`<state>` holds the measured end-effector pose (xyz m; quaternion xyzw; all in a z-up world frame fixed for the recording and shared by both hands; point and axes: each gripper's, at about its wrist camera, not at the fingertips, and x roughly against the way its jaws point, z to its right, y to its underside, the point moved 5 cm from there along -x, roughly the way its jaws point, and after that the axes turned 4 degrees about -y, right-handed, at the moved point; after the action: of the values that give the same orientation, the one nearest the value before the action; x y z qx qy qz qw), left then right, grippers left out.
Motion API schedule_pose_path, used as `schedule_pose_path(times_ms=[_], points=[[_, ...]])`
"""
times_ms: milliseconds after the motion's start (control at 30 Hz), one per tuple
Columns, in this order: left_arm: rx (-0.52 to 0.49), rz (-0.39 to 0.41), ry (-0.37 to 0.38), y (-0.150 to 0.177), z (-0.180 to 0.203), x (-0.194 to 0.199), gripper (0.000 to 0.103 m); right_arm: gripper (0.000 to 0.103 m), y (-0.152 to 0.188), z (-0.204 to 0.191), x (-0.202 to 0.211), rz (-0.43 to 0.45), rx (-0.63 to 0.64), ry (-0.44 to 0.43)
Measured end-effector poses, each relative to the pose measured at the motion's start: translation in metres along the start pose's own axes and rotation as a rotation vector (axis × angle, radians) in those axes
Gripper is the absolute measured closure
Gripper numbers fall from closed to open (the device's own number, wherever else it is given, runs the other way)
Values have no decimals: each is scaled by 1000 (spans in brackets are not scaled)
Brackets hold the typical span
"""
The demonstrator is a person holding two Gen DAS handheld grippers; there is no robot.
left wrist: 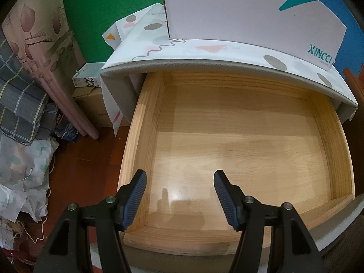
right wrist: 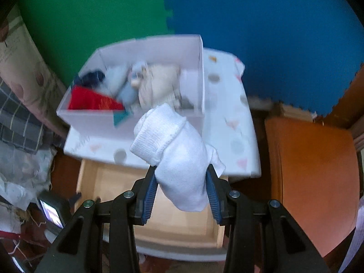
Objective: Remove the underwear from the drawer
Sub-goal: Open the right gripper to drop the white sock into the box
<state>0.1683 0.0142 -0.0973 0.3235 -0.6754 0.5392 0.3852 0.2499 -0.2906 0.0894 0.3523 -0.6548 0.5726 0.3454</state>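
White bundle hanging in the right gripper above the open drawer

The right gripper (right wrist: 182, 175) is pinching one rolled white sock bundle (right wrist: 175, 152), its long axis slanting from the ribbed cuff at upper left to the rounded end at lower right, above the single wooden drawer (left wrist: 145, 122). The left gripper (left wrist: 179, 177) is hanging half spread over the drawer, gripping nothing. One white box (right wrist: 154, 45) of clothes is sitting behind the drawer.
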Motion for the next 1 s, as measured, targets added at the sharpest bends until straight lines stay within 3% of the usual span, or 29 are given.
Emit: schedule_pose_path(times_ms=[400, 767, 867, 1000], points=[[23, 2, 6, -1, -3, 0, 40, 65, -86, -38, -47, 12, 33, 49], [37, 0, 10, -1, -5, 1, 40, 61, -97, -43, -105, -32, 36, 87], [38, 0, 7, 0, -5, 0, 40, 57, -98, -43, -107, -22, 26, 84], [37, -2, 6, 0, -5, 0, 40, 32, -99, -44, -104, 8, 15, 58]])
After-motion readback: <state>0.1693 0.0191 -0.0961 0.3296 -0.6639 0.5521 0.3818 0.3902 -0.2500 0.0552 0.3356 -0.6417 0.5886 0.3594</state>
